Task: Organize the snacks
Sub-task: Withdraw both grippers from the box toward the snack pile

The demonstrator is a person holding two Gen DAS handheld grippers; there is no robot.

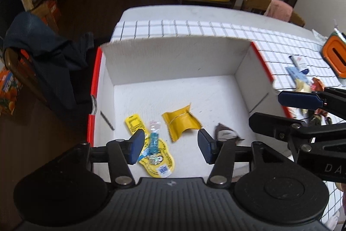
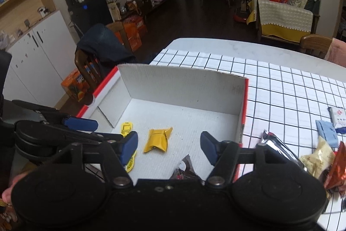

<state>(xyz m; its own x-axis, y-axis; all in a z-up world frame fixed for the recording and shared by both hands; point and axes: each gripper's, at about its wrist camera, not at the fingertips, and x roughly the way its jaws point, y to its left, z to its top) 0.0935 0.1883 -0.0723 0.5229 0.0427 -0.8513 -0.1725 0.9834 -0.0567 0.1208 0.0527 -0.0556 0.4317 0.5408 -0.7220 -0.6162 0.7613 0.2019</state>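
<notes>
Snacks are lying loose on the floor of a white cardboard box (image 1: 173, 57) with red outer edges, open at the top. Near the box's middle a yellow foil pouch (image 1: 181, 122) is sitting crumpled and bent upward at its ends, seam showing. Toward the box's left wall a flat yellow sachet (image 1: 155, 155) with printed text and a cartoon face is lying face up; a small blue-and-clear candy wrapper (image 1: 154, 140) is resting across it. Toward the box's right wall, near the front edge, a dark brown packet (image 1: 226, 133) with a white label is lying flat.

The left gripper (image 1: 170, 144) is hovering over the box's front part, blue pads standing apart, nothing between them; the snacks are lying below, not touched. The right gripper (image 2: 168, 148) is hovering over the same front area from the box's right side, pads likewise spread, gripping nothing.

Outside the box, to its right, more snacks are sitting on a white tablecloth (image 2: 281, 88) with a black grid: a silver-black packet (image 2: 279, 148) just beside the box wall, a beige packet (image 2: 317, 159), a red-orange foil packet (image 2: 337, 168), a light blue packet (image 2: 327, 131) and a white packet (image 2: 339, 119) farther out. Left of the box a chair (image 2: 86, 66) is carrying a dark garment (image 2: 101, 44).
</notes>
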